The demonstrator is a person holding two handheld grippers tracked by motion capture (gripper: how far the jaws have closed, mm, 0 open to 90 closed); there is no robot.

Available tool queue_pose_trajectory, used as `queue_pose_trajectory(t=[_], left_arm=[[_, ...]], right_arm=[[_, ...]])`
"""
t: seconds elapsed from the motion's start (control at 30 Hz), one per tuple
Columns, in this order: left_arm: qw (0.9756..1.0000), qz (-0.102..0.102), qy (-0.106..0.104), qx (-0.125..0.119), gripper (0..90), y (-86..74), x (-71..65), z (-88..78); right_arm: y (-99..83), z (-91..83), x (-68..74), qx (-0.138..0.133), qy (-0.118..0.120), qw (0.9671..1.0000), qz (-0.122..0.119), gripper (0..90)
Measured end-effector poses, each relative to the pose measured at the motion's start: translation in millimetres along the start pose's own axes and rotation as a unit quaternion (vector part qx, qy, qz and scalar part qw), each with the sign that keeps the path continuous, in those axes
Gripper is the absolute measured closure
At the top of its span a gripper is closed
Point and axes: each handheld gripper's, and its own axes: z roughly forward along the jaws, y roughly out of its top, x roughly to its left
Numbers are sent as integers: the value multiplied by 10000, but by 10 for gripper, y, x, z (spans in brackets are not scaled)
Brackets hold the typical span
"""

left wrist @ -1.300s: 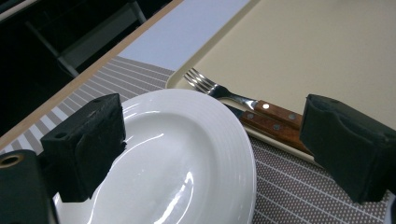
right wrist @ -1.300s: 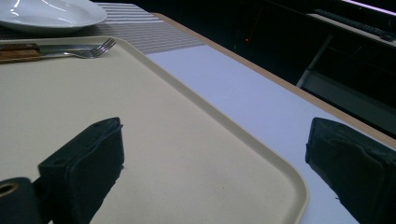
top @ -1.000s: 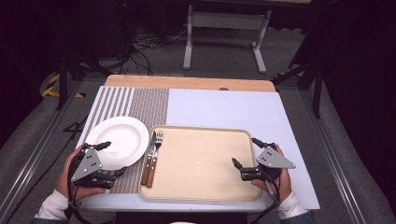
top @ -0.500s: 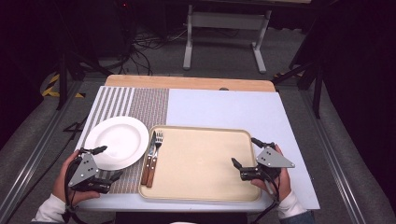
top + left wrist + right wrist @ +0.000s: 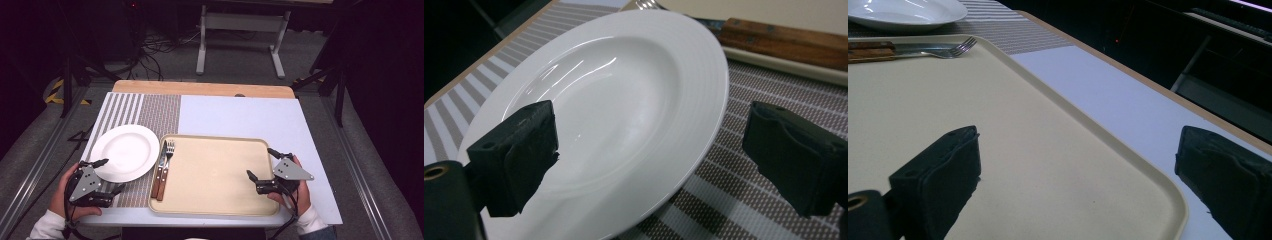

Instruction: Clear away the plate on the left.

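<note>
High view and both gripper views of a table laid with a plate, a tray and cutlery. We see the left gripper point(image 5: 107, 176) at the near left corner of the table, its jaws spread wide and holding nothing; in the left gripper view one jaw lies over the plate's point(image 5: 614, 100) bowl and the other over the striped mat point(image 5: 744, 195) just outside the plate's rim, so the near edge of the plate sits between them. We cannot tell whether either jaw touches the plate. The white plate point(image 5: 125, 152) rests on the striped mat point(image 5: 150, 112), just left of the tray point(image 5: 220, 175).

The right gripper point(image 5: 260, 167) is at the tray's right edge, jaws likewise spread and empty: in the right gripper view one jaw stands over the tray's point(image 5: 1013, 150) beige floor and the other over the pale table top point(image 5: 1108, 100) beyond the rim.

A fork point(image 5: 168, 152) and a knife point(image 5: 160, 172), both with wooden handles, lie side by side along the tray's left edge, tips pointing away from the person.
</note>
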Motion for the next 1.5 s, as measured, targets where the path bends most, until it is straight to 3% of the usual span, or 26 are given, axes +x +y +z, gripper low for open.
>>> queue_pose_trajectory(t=[0.4, 0.5, 0.63, 0.7, 0.83, 1.0, 1.17, 1.2, 1.3, 1.33, 1.37, 1.47, 1.5], left_arm=[[9977, 370, 234, 518, 133, -170, 95, 27], [9949, 634, 339, 713, 142, -182, 99, 77], [9925, 858, 450, 747, 151, -162, 116, 136], [9894, 1072, 588, 779, 161, -147, 110, 155], [9868, 1244, 710, 761, 194, -138, 114, 206], [9784, 1646, 882, 882, 231, -93, 67, 244], [9675, 2124, 882, 1051, 378, -57, -8, 270], [9662, 2178, 861, 1076, 424, -55, -20, 278], [9575, 2483, 855, 1196, 549, -38, -69, 314], [9506, 2682, 912, 1273, 580, -28, -93, 331], [9461, 2812, 898, 1333, 617, -23, -110, 349], [9345, 3101, 1009, 1426, 733, -25, -160, 399], [9323, 3168, 1020, 1418, 739, -17, -161, 411]], right_arm=[[-17, -27, 18, 36, -31, 10000, -13, 56], [-17, -31, 25, 33, -32, 10000, -21, 56], [-23, -15, 36, 69, -24, 10000, -42, 56], [-24, -10, 43, 84, -16, 9999, -64, 56], [-29, 5, 54, 131, -2, 9999, -74, 56], [-30, 4, 57, 124, 17, 9999, -65, 57], [-30, 14, 66, 162, 37, 9998, -116, 58], [-31, 15, 67, 168, 38, 9998, -116, 59], [-28, 15, 69, 177, 38, 9998, -124, 60], [-27, 14, 70, 170, 35, 9998, -118, 60], [-27, 14, 70, 165, 44, 9998, -110, 60], [-28, 20, 75, 187, 56, 9997, -127, 60], [-31, 24, 77, 198, 61, 9997, -135, 60]])
